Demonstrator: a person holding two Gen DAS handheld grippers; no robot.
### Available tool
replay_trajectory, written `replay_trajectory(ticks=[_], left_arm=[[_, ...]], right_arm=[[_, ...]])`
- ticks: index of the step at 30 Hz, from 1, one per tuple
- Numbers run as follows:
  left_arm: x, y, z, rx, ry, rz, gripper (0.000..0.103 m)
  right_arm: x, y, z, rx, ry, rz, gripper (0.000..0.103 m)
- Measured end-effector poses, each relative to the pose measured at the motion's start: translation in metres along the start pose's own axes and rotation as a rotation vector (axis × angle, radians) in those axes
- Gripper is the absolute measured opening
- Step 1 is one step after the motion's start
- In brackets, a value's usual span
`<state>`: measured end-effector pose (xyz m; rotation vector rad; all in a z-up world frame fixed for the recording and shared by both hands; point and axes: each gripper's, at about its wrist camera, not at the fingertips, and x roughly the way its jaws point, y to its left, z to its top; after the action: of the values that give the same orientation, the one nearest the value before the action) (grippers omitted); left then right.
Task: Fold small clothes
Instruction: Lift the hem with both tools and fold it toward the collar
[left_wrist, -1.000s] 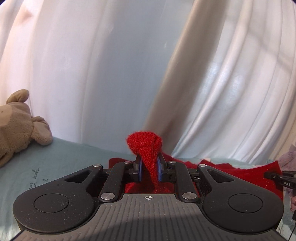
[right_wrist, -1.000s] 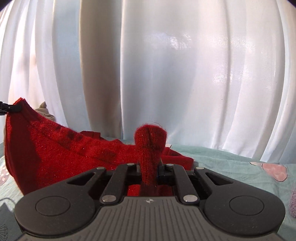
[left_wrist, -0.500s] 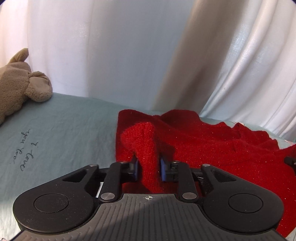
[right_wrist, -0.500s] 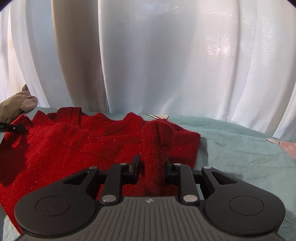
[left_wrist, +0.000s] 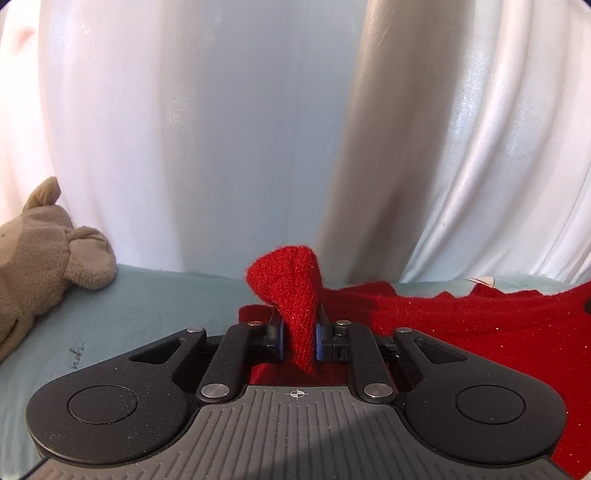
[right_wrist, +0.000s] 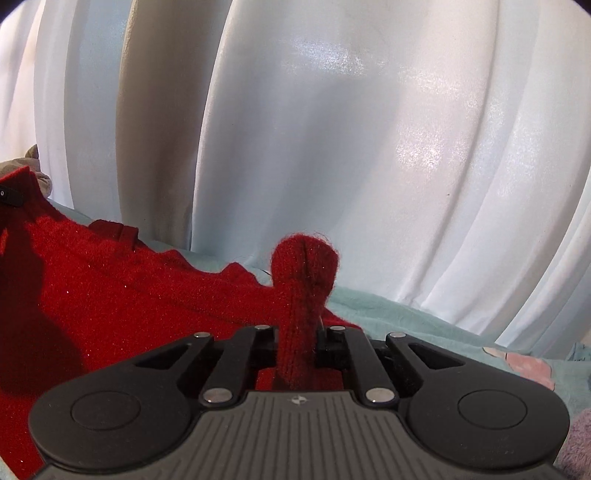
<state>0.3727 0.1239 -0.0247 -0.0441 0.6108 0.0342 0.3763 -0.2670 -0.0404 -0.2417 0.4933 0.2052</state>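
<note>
Between the blue pads of the left hand-held gripper a bunched corner of the red knitted garment is pinched, its tuft standing up above the jaws. The right hand-held gripper is clamped on another bunched corner of the same garment, jaws drawn narrow. Holding two corners at once lets the edge be carried over as one line, probably to make a fold. Most of the knit lies spread on the pale green bedsheet before white curtains. A beige plush toy sits aside, clear of the fold.
</note>
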Motion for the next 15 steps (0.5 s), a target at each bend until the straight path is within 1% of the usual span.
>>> replay_trajectory(ticks=[3,7,10,15], left_arm=[[0.017,-0.006,-0.003,0.024,0.01,0.036,0.017],[0.037,-0.012,-0.013,0.052,0.028,0.085,0.017],[0.045,-0.015,-0.019,0.076,0.031,0.106,0.017],[0.056,-0.02,-0.027,0.128,0.027,0.15,0.018]], right_arm=[[0.012,0.002,0.002,-0.014,0.007,-0.045,0.007],[0.032,0.007,-0.001,-0.037,0.037,-0.093,0.007],[0.04,0.014,-0.004,-0.088,0.04,-0.134,0.007],[0.05,0.021,-0.008,-0.138,0.048,-0.164,0.007]])
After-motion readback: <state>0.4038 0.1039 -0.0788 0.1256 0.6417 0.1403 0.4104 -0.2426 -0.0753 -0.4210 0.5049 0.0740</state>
